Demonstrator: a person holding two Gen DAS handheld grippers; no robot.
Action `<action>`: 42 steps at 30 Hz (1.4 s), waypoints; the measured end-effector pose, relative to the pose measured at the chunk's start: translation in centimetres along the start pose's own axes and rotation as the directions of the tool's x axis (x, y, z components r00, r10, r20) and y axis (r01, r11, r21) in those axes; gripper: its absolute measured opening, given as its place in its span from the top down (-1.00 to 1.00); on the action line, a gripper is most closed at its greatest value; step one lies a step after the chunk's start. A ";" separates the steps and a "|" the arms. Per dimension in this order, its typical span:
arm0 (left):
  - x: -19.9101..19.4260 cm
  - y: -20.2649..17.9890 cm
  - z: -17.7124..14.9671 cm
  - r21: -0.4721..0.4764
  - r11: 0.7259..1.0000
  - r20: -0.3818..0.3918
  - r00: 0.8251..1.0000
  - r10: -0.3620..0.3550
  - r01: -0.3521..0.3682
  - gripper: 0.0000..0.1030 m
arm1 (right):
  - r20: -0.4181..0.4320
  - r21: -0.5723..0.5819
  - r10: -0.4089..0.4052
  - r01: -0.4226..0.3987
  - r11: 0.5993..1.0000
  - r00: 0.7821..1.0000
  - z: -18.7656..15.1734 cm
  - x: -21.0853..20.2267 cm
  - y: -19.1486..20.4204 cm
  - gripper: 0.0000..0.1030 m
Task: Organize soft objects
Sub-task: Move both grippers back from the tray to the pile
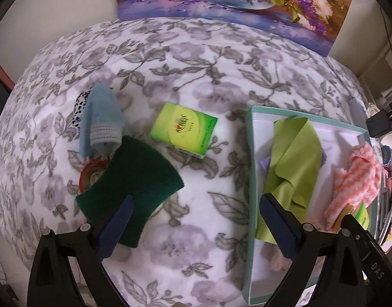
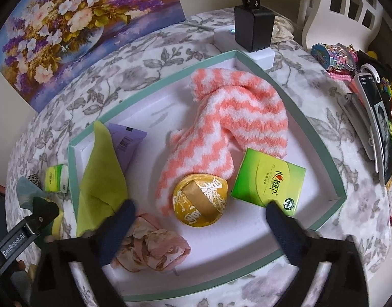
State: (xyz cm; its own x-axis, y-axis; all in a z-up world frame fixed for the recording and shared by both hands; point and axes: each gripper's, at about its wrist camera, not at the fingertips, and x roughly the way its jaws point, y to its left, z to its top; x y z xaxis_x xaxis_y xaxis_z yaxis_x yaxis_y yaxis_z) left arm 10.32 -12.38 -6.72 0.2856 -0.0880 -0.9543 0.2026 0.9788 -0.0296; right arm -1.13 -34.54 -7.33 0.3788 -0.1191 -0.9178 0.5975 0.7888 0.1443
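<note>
Hovering wide, my left claw (image 1: 196, 220) straddles the green pad (image 1: 129, 186), still outside the box (image 1: 251, 179). My right claw (image 2: 199, 213) gapes empty over the box so its sock (image 2: 229, 122) stays corralled.

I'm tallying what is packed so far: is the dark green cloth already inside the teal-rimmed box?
No. The dark green cloth lies on the floral blanket, left of the teal-rimmed box.

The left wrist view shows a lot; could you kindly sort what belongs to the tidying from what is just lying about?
For the job: green cloth, blue cloth, tissue pack, box, striped sock.
Lying about: painting, tape roll, charger.
</note>
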 end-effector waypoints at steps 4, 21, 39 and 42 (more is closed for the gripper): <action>0.0 0.3 -0.1 -0.011 1.000 -0.001 1.000 0.006 -0.006 -0.93 | 0.003 -0.011 -0.010 0.010 1.000 1.000 0.0 0.0 0.2 -1.00; -1.2 4.7 1.0 -0.101 0.995 0.020 0.999 0.025 -0.023 -0.93 | 0.021 -0.047 -0.004 0.005 0.999 1.000 -0.5 -0.7 1.5 -1.00; -5.1 15.3 2.2 -0.217 0.963 0.100 0.978 0.185 -0.160 -0.93 | 0.022 -0.202 0.104 -0.098 0.974 0.994 -3.1 -2.1 10.6 -1.00; -5.6 16.4 2.1 -0.234 0.958 0.111 0.974 0.197 -0.167 -0.93 | 0.011 -0.230 0.114 -0.109 0.967 0.993 -3.6 -2.1 12.2 -1.00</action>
State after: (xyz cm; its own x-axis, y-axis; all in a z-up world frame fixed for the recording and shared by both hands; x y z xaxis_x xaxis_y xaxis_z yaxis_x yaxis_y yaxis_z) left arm 14.02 3.74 -1.25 0.4218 0.0865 -0.9025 -0.0728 0.9955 0.0614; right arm 2.82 -22.48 -4.97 0.4521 -0.0344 -0.8913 0.3741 0.9145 0.1544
